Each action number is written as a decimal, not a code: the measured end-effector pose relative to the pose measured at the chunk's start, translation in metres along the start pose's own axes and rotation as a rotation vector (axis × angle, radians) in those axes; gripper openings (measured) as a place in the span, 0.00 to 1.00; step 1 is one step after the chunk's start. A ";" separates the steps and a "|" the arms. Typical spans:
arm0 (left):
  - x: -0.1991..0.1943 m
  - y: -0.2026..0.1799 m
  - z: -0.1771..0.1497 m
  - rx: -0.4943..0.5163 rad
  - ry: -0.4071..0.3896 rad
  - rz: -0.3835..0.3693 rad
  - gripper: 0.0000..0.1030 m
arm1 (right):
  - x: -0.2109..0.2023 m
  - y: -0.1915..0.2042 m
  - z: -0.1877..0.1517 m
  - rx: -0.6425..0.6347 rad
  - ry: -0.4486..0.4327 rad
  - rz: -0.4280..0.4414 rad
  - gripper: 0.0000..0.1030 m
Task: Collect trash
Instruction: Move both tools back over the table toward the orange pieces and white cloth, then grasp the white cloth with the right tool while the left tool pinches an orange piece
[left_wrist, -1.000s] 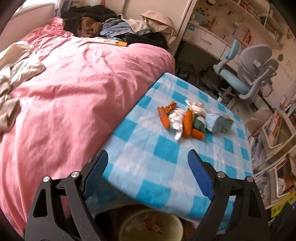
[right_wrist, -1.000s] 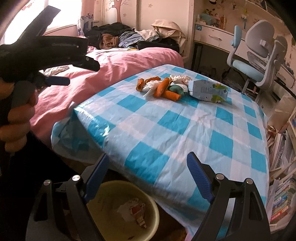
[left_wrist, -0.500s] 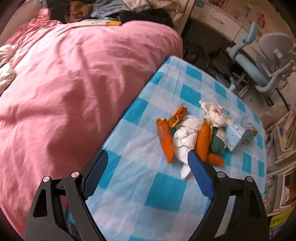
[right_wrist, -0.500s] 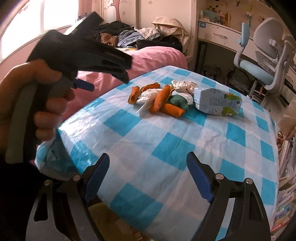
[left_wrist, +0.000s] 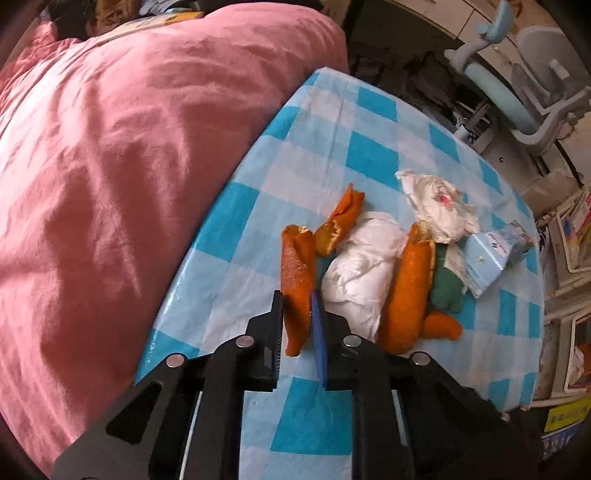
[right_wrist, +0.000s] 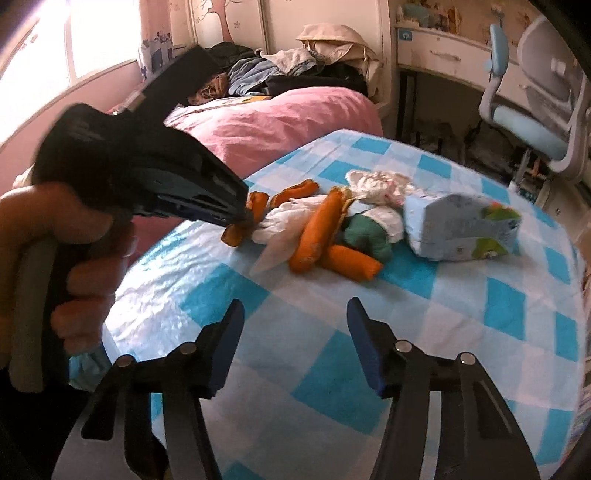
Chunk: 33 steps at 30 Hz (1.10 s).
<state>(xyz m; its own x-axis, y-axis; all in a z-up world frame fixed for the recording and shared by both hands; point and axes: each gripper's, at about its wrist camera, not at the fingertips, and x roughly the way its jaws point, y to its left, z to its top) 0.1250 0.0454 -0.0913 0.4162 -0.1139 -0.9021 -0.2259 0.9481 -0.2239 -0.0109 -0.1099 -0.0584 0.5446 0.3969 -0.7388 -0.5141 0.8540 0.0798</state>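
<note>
From above, the left wrist view showed the left gripper (left_wrist: 298, 317) closing on the near end of a long curled strip of orange peel (left_wrist: 295, 273), its ribbed black pad on one side and its blue pad on the other, both touching the peel. The right wrist view showed the same grip from the side, and only there could the person's hand (right_wrist: 70, 236) be seen, wrapped round the grey handle. That view also showed the right gripper (right_wrist: 295, 343) over bare cloth, its blue-padded jaws about half apart and closing with nothing between them. The trash lay heaped near the middle of the table (left_wrist: 373, 155), which was covered by a shiny, crinkled cloth of blue and white checks. The heap held a second, shorter peel (left_wrist: 341, 221), a soft white crumpled tissue (left_wrist: 364, 273), a broad peel strip (left_wrist: 406, 295), a green wad (left_wrist: 447, 291), another crumpled paper with a red mark (left_wrist: 439, 206), and a crushed pale blue carton (right_wrist: 461, 227). A rumpled pink bedspread (left_wrist: 129, 166) lay just beside the table. Only the right view showed the window (right_wrist: 40, 62).
</note>
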 end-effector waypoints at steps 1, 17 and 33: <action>-0.004 -0.001 0.000 0.004 -0.010 -0.005 0.07 | 0.004 0.002 0.002 0.009 0.003 0.015 0.53; -0.039 0.008 0.010 -0.013 -0.086 -0.076 0.06 | 0.054 0.008 0.032 0.183 0.032 0.062 0.52; 0.006 0.007 0.001 0.030 -0.012 0.035 0.05 | 0.030 -0.005 0.018 0.146 0.054 0.036 0.01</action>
<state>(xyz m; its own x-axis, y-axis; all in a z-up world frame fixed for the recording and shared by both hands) 0.1269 0.0521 -0.0977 0.4191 -0.0769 -0.9047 -0.2142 0.9599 -0.1808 0.0202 -0.0959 -0.0691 0.4890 0.4123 -0.7687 -0.4285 0.8811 0.2000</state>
